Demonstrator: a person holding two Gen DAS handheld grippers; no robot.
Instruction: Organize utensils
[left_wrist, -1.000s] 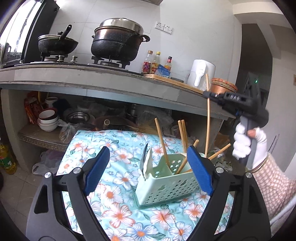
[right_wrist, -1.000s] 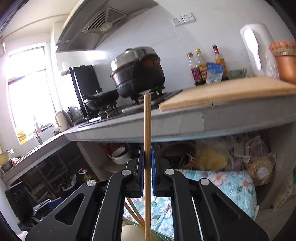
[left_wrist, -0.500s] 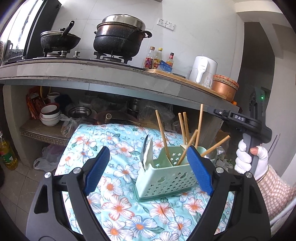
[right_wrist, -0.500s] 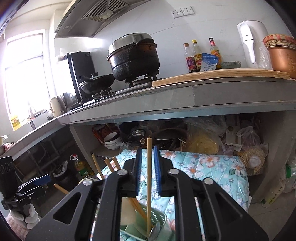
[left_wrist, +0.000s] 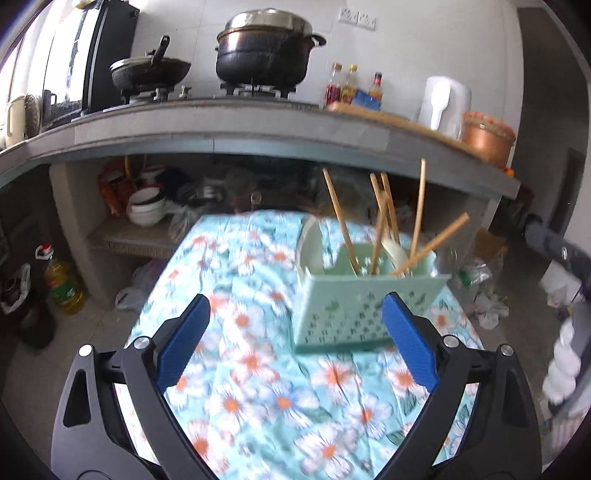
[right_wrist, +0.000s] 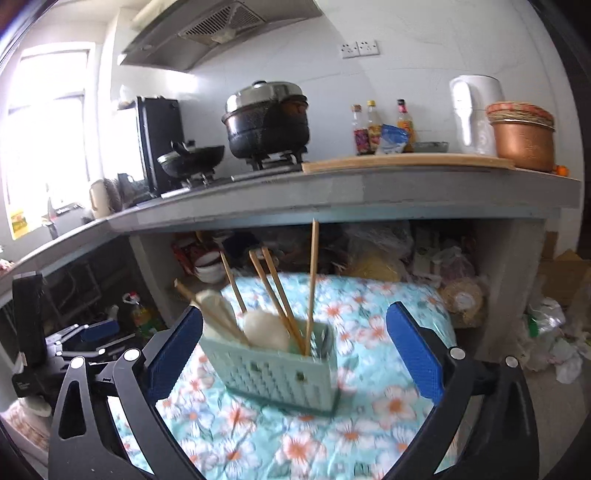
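Right gripper: jaws opening, blue pads spread wide, nothing pinched. The green utensil basket sits in the gap between the pads but neither pad touches it.

Left gripper: jaws also opening, pads wide apart, empty. Basket is just ahead of it, nearer its right-hand pad, no contact.

Basket stands upright on the floral cloth covering the table. Inside it are several wooden chopsticks: one near vertical, the rest leaning at different angles. A white spoon is in there too, plus a pale flat utensil at one end. Blur is heavy, so I can't tell which compartment each piece is in.

A gloved hand shows at the right edge of the left wrist view, on the other gripper's handle.

Behind: grey counter with a big black pot and a wok on the stove, sauce bottles, white kettle, copper pot. Bowls are stacked on the shelf below.
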